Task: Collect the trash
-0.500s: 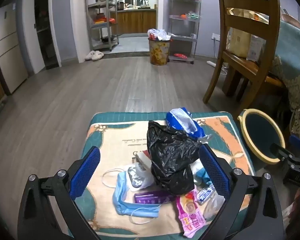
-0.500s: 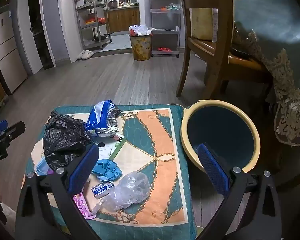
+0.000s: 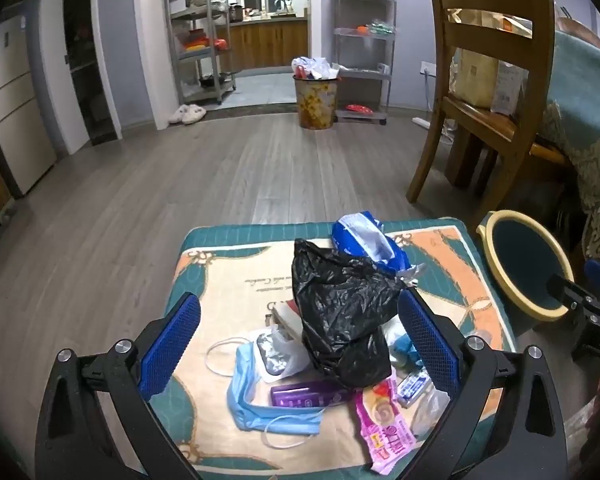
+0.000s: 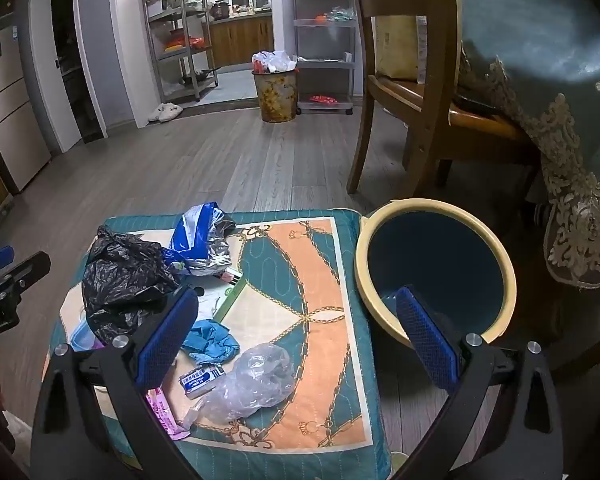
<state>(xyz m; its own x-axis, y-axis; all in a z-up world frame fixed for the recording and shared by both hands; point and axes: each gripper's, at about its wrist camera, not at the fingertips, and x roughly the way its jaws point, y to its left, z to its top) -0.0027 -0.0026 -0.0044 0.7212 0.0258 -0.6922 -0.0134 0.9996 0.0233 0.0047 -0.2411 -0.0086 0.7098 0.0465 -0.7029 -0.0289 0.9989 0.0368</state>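
black bag (image 3: 342,312) stands upright on cushion (image 3: 220,256); left gripper (image 3: 300,344), right gripper (image 4: 296,336) both spread, empty.

Trash pile (image 3: 340,320) on cushion (image 3: 228,256), bin (image 3: 496,248) right.

Black bag (image 3: 340,304), pink wrapper (image 3: 384,424), teal-and-orange chain-patterned cushion (image 4: 320,280), cream-rimmed bin (image 4: 496,256).
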